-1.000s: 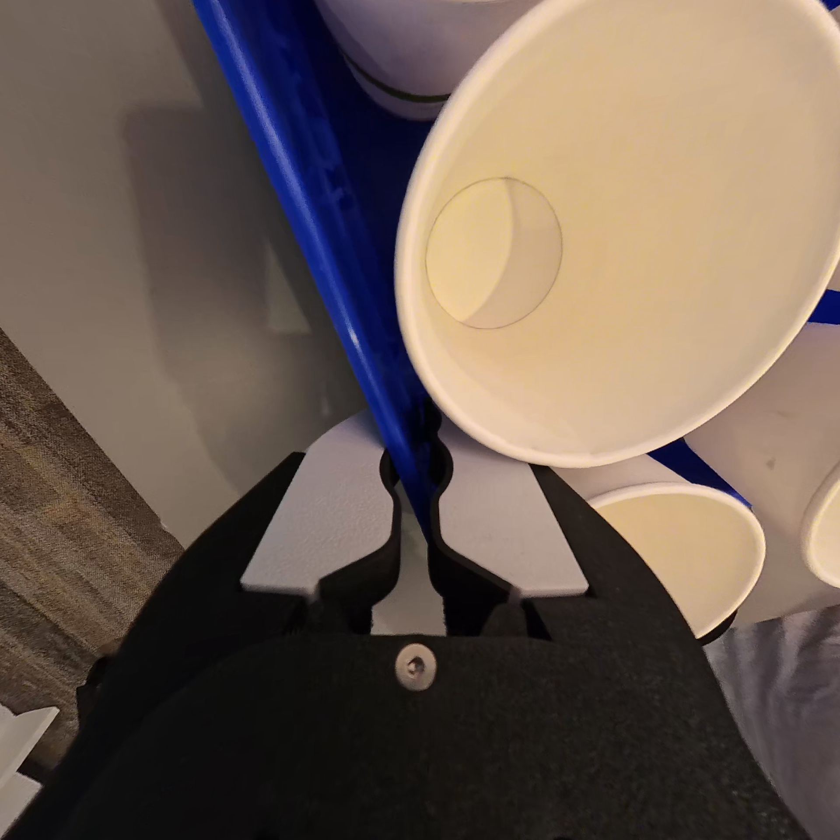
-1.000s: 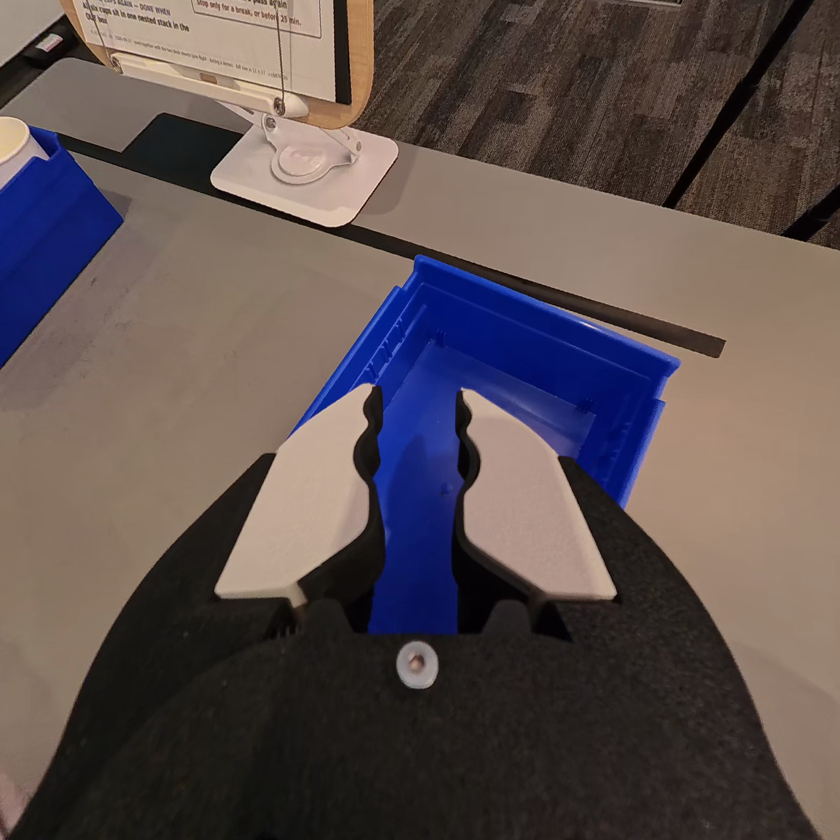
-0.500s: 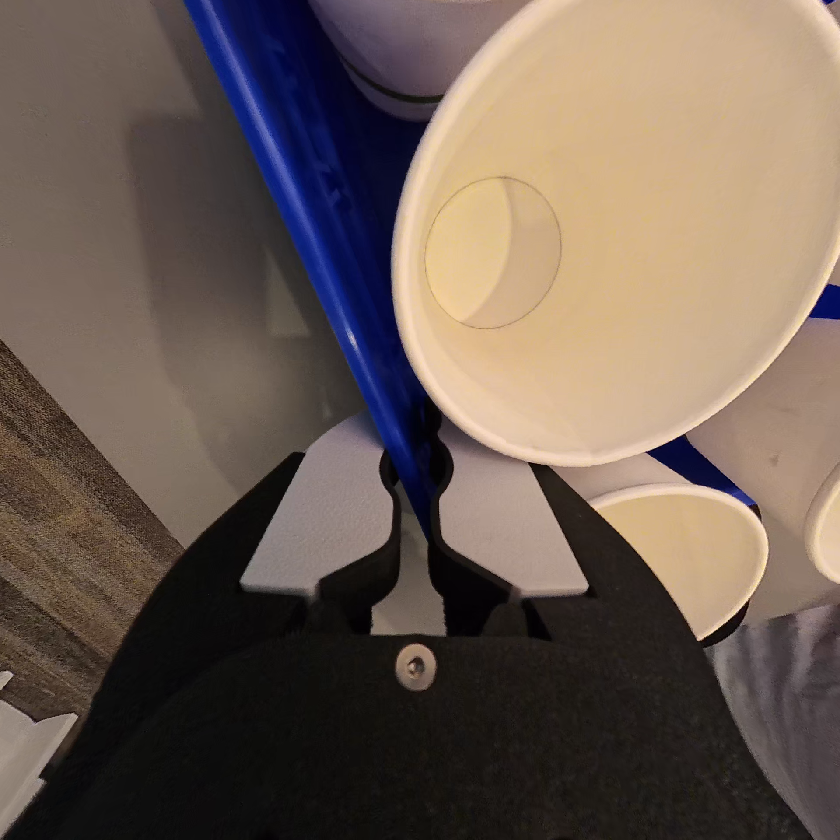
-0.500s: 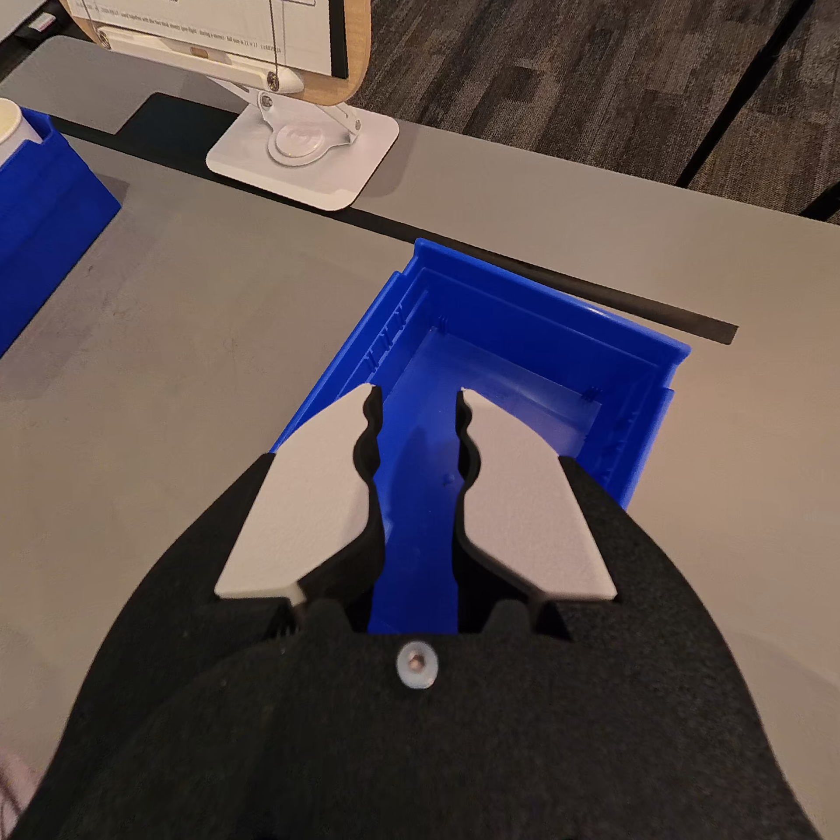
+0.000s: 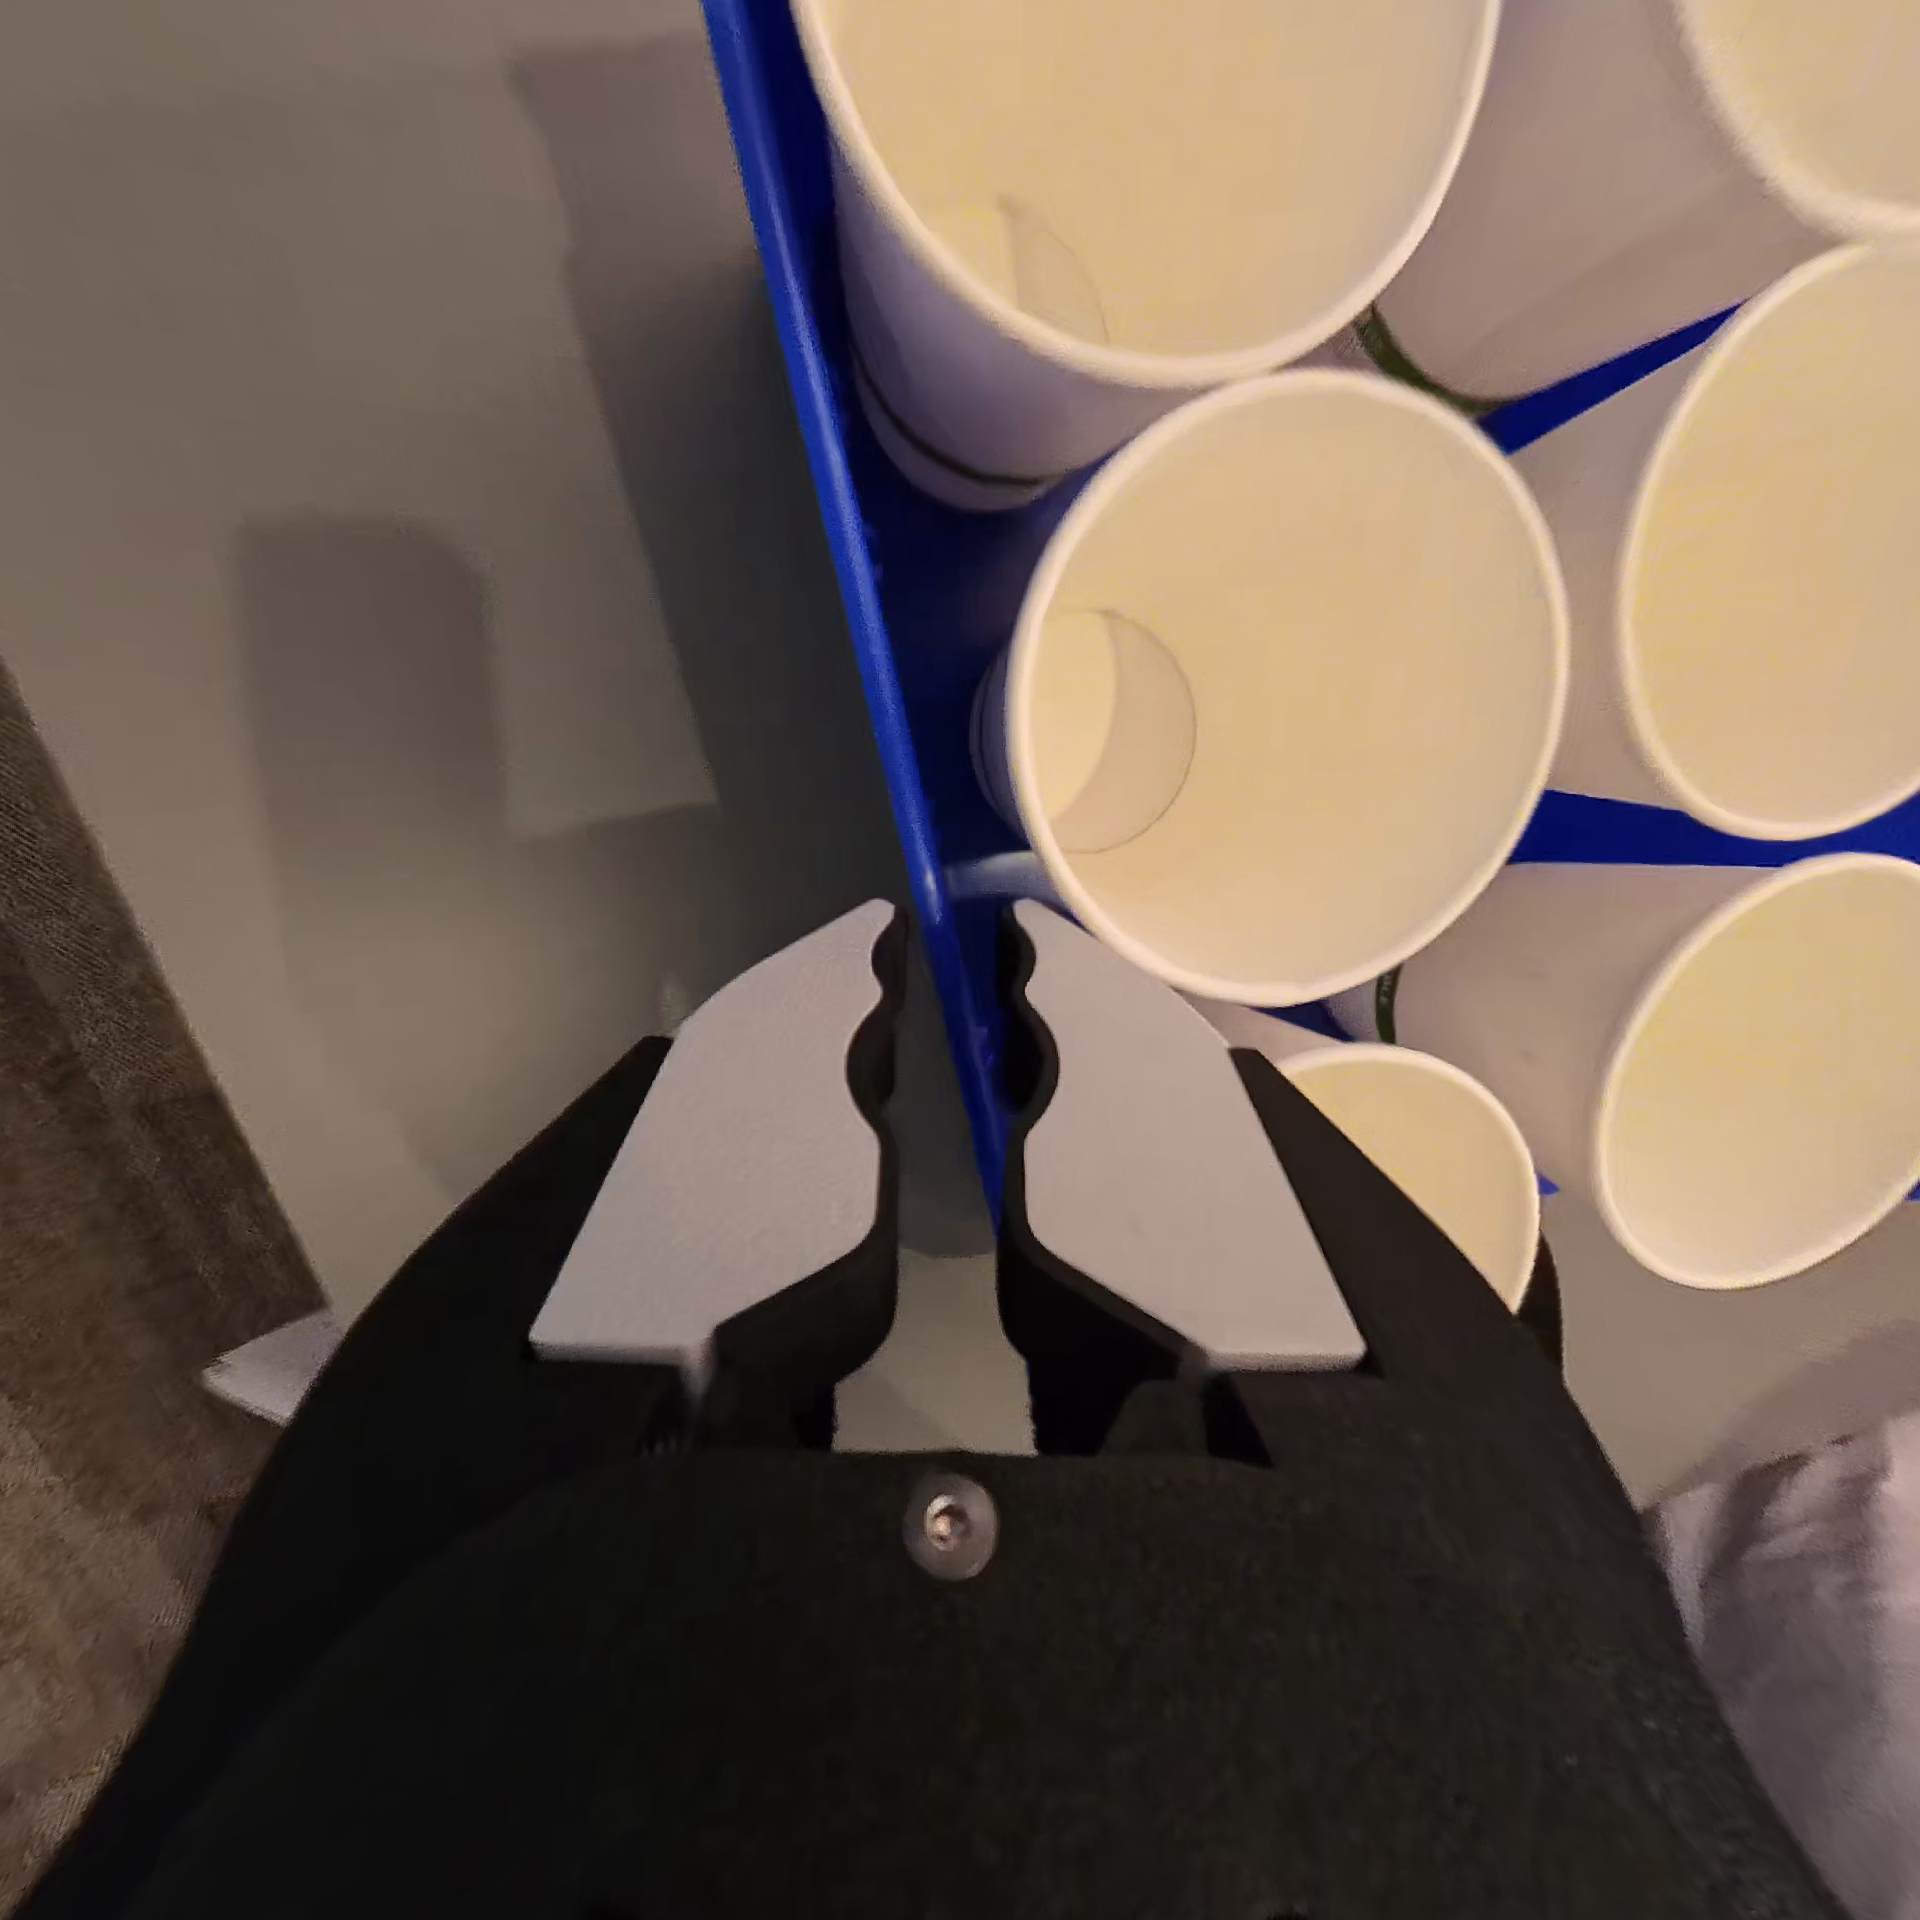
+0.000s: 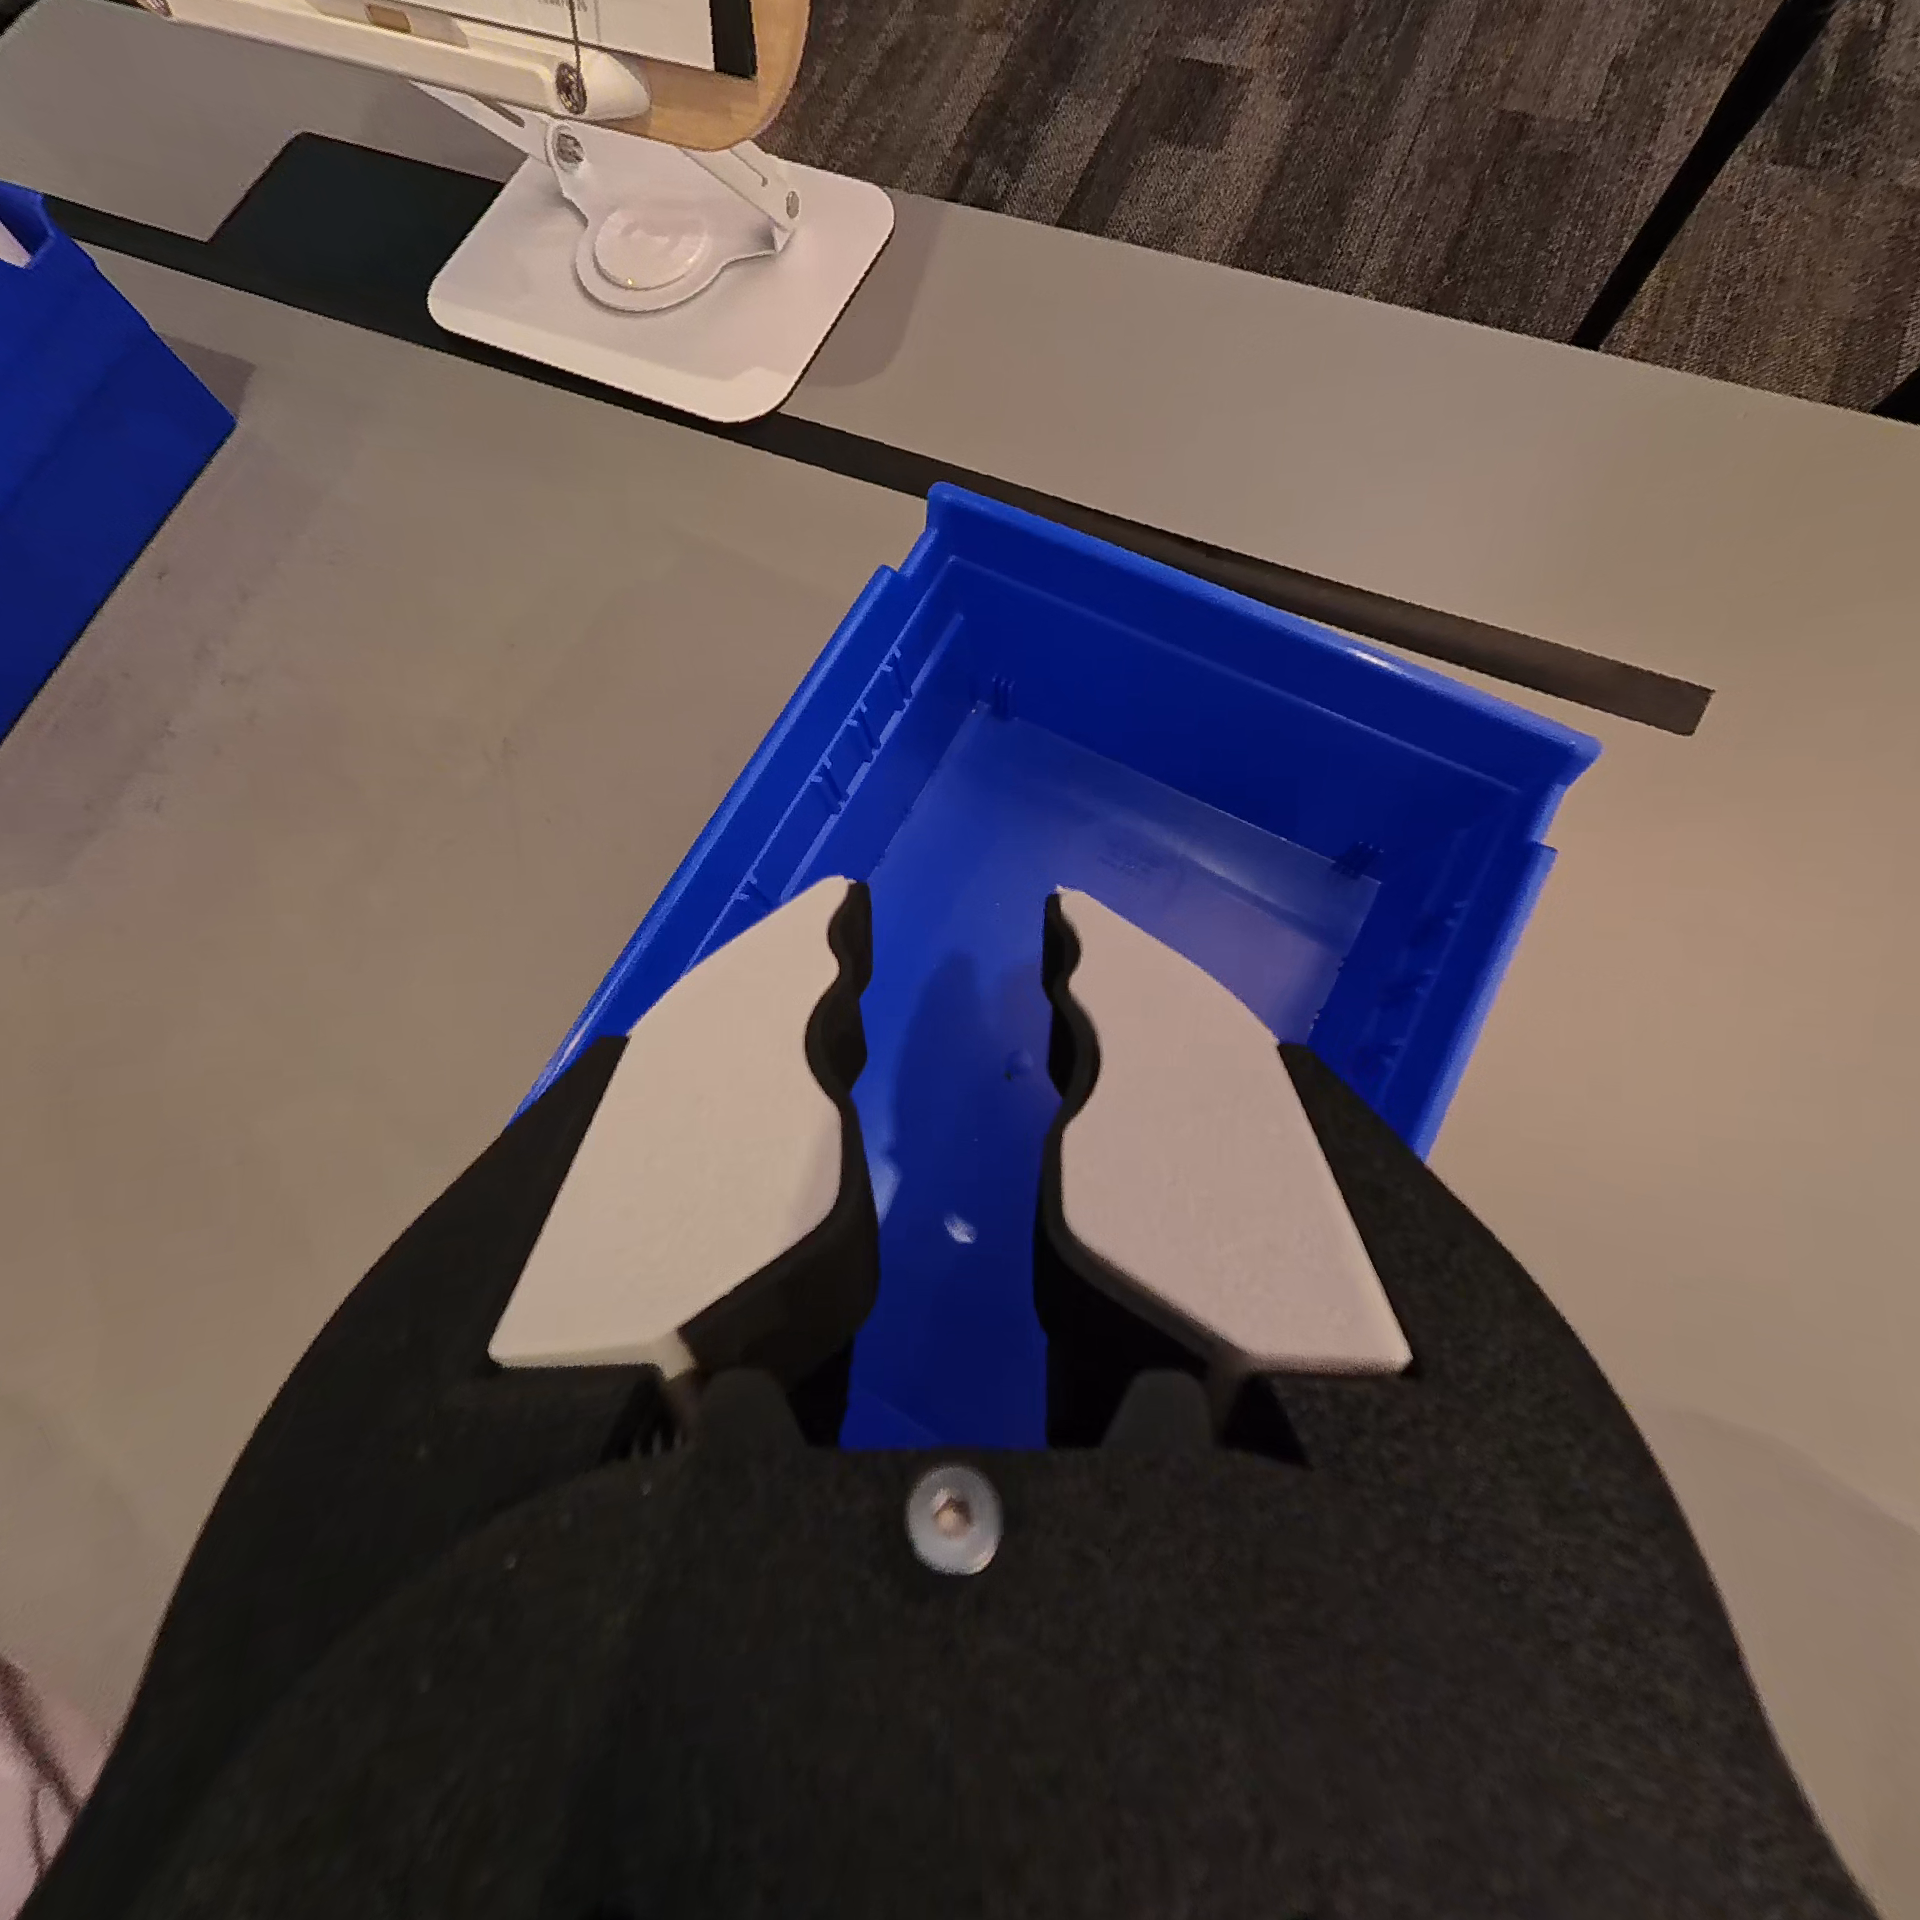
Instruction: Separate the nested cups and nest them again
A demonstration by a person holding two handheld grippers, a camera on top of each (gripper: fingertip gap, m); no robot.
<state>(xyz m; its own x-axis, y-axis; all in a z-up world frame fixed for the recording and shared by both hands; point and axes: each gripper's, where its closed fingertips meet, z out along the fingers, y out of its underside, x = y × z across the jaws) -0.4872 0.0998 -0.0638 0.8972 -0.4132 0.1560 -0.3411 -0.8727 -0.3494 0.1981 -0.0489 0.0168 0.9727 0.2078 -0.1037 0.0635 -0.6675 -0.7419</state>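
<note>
My left gripper is sitting parted astride the side wall of a blue bin; the wall is passing between the fingers with a gap on either side, so nothing is being gripped. Just past the right finger, white paper cups are lying packed inside that bin, mouths facing me, some showing a second rim nested around them. My right gripper is hanging open over a second blue bin that is resting on the grey surface. Farther off, a white stand is holding up a board.
</note>
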